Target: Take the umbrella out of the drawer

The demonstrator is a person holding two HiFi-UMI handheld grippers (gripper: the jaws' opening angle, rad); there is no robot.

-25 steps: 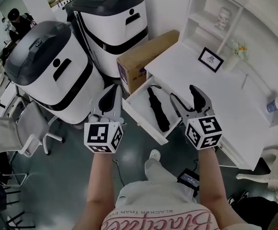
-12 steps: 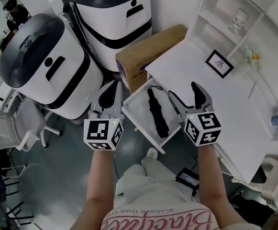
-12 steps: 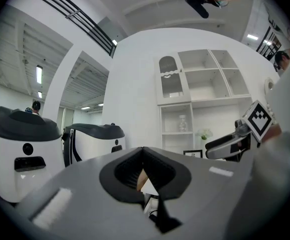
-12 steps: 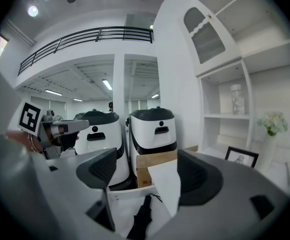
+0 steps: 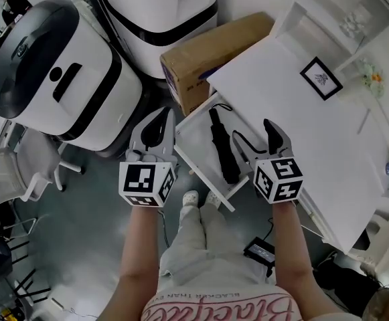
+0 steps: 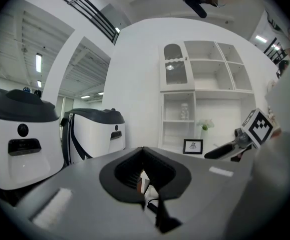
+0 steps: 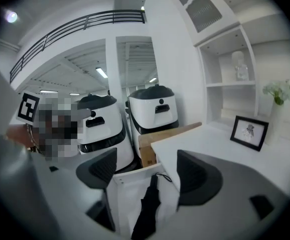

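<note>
Two hand-held grippers are held at the open drawer (image 5: 195, 139). The head view has swung since a second ago: the shelves (image 5: 341, 19) have slid toward the upper right corner, and both shoes (image 5: 190, 198) now show below. The right hand-held gripper (image 5: 253, 131) is released, its jaws having just been opening wider. The folded black umbrella (image 5: 221, 149) lies in the drawer, showing between them in the right gripper view but untouched. The left hand-held gripper (image 5: 159, 114) is clenched and empty, beside the drawer's outer corner. In the right gripper view the umbrella's near end is cut off by the lower edge. The left gripper view shows only a sliver of the drawer past its closed pads.
</note>
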